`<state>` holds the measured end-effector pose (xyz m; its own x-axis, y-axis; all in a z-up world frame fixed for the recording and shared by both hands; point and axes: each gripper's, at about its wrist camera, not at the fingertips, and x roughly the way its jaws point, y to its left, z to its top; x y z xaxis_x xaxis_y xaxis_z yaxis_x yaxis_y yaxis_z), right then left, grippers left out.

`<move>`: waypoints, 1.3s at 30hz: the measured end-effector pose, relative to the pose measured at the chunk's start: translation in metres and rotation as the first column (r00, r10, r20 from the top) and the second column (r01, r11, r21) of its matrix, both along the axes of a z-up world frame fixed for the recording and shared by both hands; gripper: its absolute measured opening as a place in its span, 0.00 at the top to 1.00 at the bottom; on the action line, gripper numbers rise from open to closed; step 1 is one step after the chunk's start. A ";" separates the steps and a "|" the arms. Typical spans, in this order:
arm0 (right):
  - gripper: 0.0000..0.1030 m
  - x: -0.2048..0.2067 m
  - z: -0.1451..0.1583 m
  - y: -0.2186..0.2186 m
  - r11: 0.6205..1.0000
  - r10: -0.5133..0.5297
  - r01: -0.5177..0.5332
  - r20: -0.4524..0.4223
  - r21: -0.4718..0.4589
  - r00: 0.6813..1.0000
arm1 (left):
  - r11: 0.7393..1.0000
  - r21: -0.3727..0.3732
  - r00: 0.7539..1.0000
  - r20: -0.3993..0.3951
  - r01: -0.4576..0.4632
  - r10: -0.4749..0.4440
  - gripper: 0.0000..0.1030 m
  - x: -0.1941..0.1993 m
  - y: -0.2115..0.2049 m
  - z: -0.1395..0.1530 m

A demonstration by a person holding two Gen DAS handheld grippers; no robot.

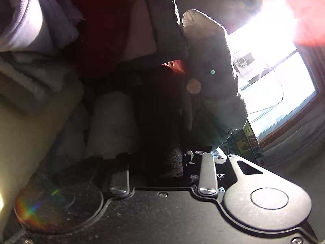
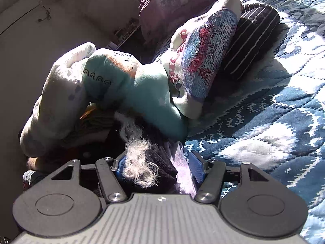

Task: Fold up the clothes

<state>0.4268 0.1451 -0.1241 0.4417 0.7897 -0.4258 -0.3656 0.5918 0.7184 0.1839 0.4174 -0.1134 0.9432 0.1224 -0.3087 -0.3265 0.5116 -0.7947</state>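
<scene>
Gripping a dark garment (image 2: pixel 162 168) with a frayed white tuft, the right gripper (image 2: pixel 157 167) sits at the blue quilt's (image 2: pixel 264 122) left edge, beside piled clothes (image 2: pixel 126 85). The left gripper (image 1: pixel 160 166) is buried in dark fabric (image 1: pixel 158 111); its state cannot be told.

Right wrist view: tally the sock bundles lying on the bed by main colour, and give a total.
Teal sock bundle: 1
White sock bundle: 1
Blue-and-red patterned sock bundle: 1
Black striped sock bundle: 1
Total: 4, not counting the dark fabric in the right gripper.
</scene>
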 end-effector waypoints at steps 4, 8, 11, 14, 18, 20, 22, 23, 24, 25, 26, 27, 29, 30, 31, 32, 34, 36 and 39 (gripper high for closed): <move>0.40 -0.019 0.022 -0.020 0.999 -0.013 0.014 0.042 -0.032 0.999 | 0.995 0.082 0.998 -0.028 -0.051 0.053 0.41 -0.012 -0.017 0.014; 0.37 -0.046 0.035 -0.055 0.995 -0.065 0.069 0.056 -0.066 0.996 | 0.953 0.282 0.987 -0.079 -0.114 0.141 0.21 -0.028 -0.053 0.031; 0.28 -0.069 0.037 -0.082 0.989 -0.092 0.100 0.068 -0.112 0.993 | 0.922 0.367 0.983 -0.078 -0.125 0.164 0.21 -0.038 -0.074 0.037; 0.19 -0.106 0.037 -0.113 0.977 -0.107 0.123 0.098 -0.174 0.989 | 0.916 0.393 0.991 -0.073 -0.073 0.111 0.21 -0.040 -0.094 0.041; 0.11 -0.158 0.041 -0.152 0.949 -0.137 0.169 0.135 -0.265 0.981 | 0.928 0.369 0.995 -0.099 0.053 -0.018 0.17 -0.035 -0.122 0.038; 0.05 -0.182 0.044 -0.168 0.934 -0.147 0.185 0.143 -0.304 0.979 | 0.920 0.367 0.987 -0.130 0.141 -0.099 0.11 -0.034 -0.145 0.037; 0.02 -0.211 0.048 -0.190 0.908 -0.173 0.220 0.159 -0.357 0.972 | 0.904 0.366 0.970 -0.173 0.222 -0.169 0.04 -0.034 -0.167 0.035; 0.01 -0.225 0.050 -0.201 0.895 -0.187 0.238 0.168 -0.378 0.968 | 0.894 0.356 0.958 -0.190 0.271 -0.214 0.04 -0.035 -0.178 0.032; 0.01 -0.238 0.052 -0.211 0.882 -0.200 0.256 0.177 -0.395 0.964 | 0.885 0.341 0.943 -0.213 0.316 -0.255 0.04 -0.033 -0.189 0.031; 0.01 -0.249 0.054 -0.221 0.871 -0.217 0.275 0.184 -0.407 0.959 | 0.876 0.326 0.927 -0.242 0.356 -0.287 0.03 -0.035 -0.202 0.028; 0.01 -0.260 0.056 -0.230 0.860 -0.235 0.294 0.189 -0.417 0.954 | 0.861 0.310 0.904 -0.282 0.403 -0.322 0.03 -0.036 -0.219 0.026; 0.01 -0.272 0.057 -0.242 0.847 -0.259 0.320 0.195 -0.425 0.946 | 0.842 0.295 0.878 -0.316 0.452 -0.360 0.01 -0.034 -0.236 0.024; 0.01 -0.291 0.061 -0.262 0.823 -0.307 0.366 0.201 -0.435 0.930 | 0.791 0.303 0.835 -0.346 0.531 -0.428 0.01 -0.037 -0.262 0.026; 0.01 -0.301 0.062 -0.272 0.808 -0.333 0.390 0.204 -0.442 0.921 | 0.753 0.342 0.817 -0.370 0.563 -0.442 0.01 -0.046 -0.286 0.028; 0.01 -0.309 0.064 -0.280 0.795 -0.352 0.408 0.207 -0.449 0.913 | 0.720 0.374 0.802 -0.397 0.585 -0.446 0.01 -0.050 -0.301 0.032; 0.01 -0.317 0.065 -0.288 0.782 -0.367 0.424 0.212 -0.458 0.906 | 0.685 0.405 0.788 -0.423 0.606 -0.448 0.01 -0.055 -0.316 0.036; 0.01 -0.333 0.066 -0.303 0.753 -0.394 0.453 0.224 -0.478 0.892 | 0.624 0.458 0.772 -0.441 0.633 -0.458 0.00 -0.068 -0.344 0.042; 0.01 -0.346 0.068 -0.314 0.729 -0.414 0.475 0.236 -0.493 0.879 | 0.602 0.469 0.761 -0.443 0.647 -0.473 0.01 -0.080 -0.359 0.046; 0.01 -0.364 0.072 -0.326 0.702 -0.431 0.500 0.256 -0.507 0.865 | 0.586 0.494 0.766 -0.437 0.642 -0.472 0.01 -0.102 -0.373 0.053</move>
